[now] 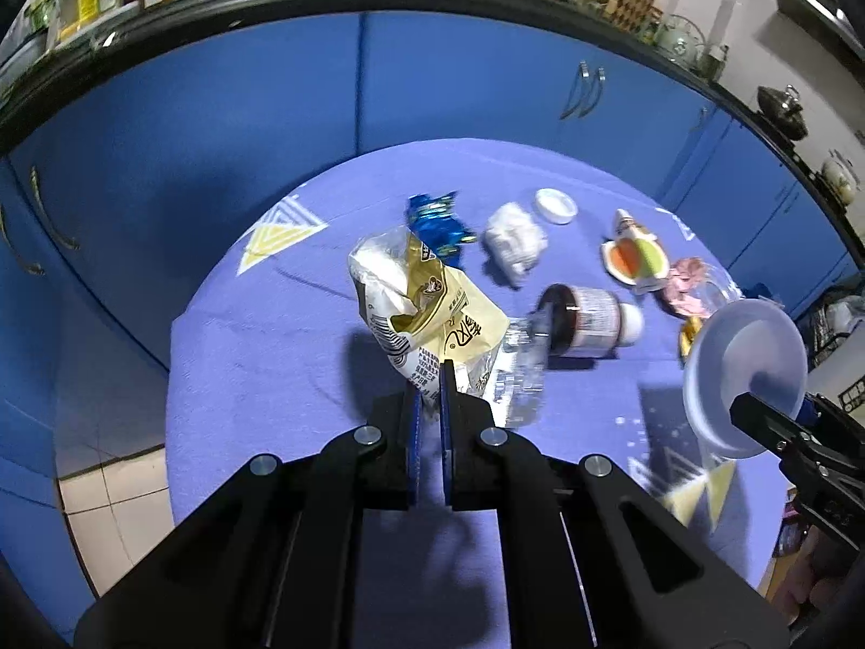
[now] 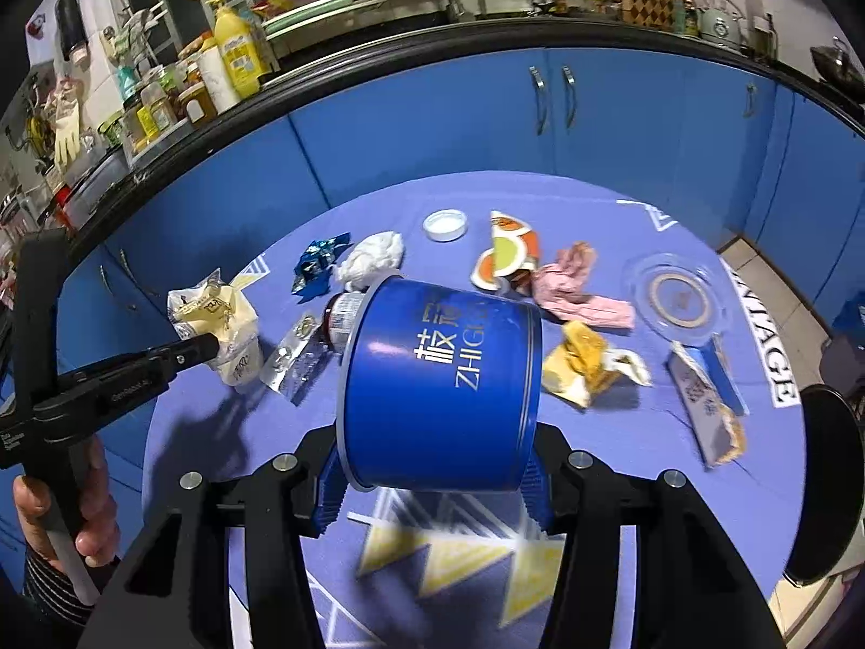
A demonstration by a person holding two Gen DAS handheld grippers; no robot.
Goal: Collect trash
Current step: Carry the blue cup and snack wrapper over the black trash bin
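Left gripper (image 1: 431, 378) pinched tight on the lower edge of a yellow-and-white snack wrapper (image 1: 416, 303), lifted, it seems, just off the purple tablecloth (image 1: 259, 357) near the table's left edge. Right gripper (image 2: 432, 481) half spread, clamping a blue round tub (image 2: 440, 384) on both sides, tilted above the near edge. Other litter scattered toward the far edge.

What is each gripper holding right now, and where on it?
Left gripper pinches the yellow snack wrapper by its lower edge; right gripper clamps the blue cup across its sides.
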